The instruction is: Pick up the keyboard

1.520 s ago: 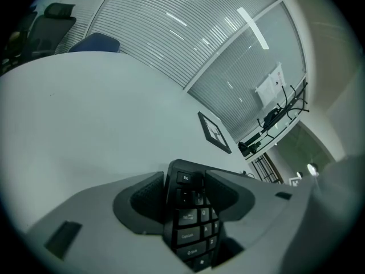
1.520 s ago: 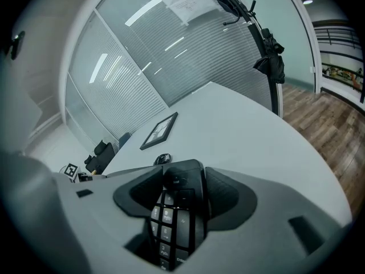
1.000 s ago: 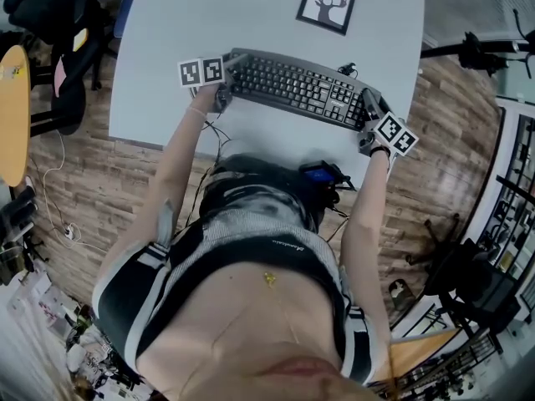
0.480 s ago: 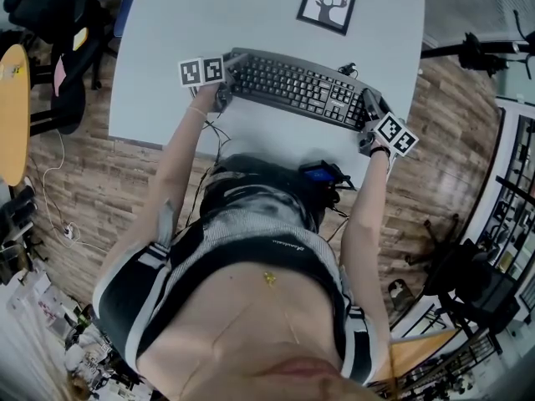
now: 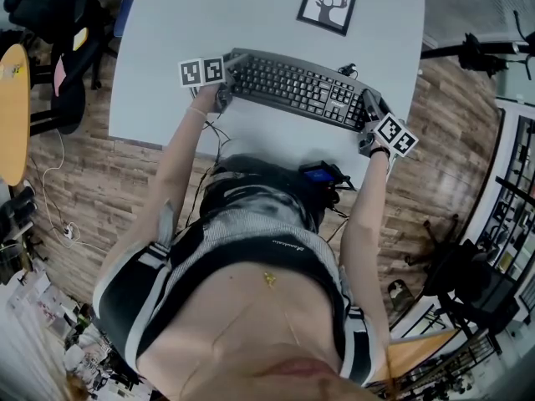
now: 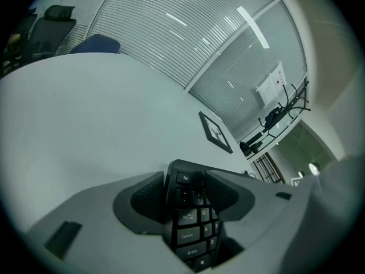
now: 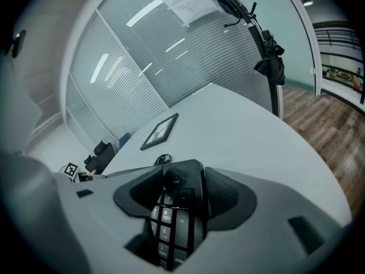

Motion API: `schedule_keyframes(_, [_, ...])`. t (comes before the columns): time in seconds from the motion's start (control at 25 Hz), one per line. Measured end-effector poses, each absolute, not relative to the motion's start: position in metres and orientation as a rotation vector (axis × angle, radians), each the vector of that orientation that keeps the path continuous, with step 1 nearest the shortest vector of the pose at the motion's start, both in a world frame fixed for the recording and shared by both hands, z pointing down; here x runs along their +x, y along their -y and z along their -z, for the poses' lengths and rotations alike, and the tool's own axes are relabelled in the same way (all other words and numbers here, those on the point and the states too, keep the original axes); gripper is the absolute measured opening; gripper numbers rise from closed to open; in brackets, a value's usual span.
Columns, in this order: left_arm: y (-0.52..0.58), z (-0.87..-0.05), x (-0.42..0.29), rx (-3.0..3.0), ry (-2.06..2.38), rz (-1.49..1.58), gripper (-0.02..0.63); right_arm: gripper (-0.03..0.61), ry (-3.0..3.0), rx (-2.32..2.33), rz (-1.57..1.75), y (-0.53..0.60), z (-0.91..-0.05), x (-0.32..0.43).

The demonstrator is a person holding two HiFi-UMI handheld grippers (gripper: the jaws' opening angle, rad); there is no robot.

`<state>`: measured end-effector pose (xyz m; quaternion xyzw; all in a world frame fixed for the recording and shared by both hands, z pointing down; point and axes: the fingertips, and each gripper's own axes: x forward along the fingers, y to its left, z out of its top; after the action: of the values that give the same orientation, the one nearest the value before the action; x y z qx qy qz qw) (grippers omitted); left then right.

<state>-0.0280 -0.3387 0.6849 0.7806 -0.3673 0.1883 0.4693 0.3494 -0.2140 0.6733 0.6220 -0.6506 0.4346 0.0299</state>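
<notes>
No shift: kbd (image 5: 297,86), white table (image 5: 167,48), wood floor (image 5: 92,199)

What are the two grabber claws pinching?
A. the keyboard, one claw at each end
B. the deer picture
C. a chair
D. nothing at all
A: the left gripper is shut on the Esc end of the keyboard and the right gripper is shut on its number-pad end, while the deer picture lies apart on the table.
</notes>
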Motion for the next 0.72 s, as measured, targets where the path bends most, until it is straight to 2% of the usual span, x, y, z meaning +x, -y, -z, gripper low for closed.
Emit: schedule_keyframes(0.72, [0.336,-0.662,-0.033,1.993,0.928,-0.483,0.216,0.227,2.005,1.995,-1.338,0.199,-0.659,0.341])
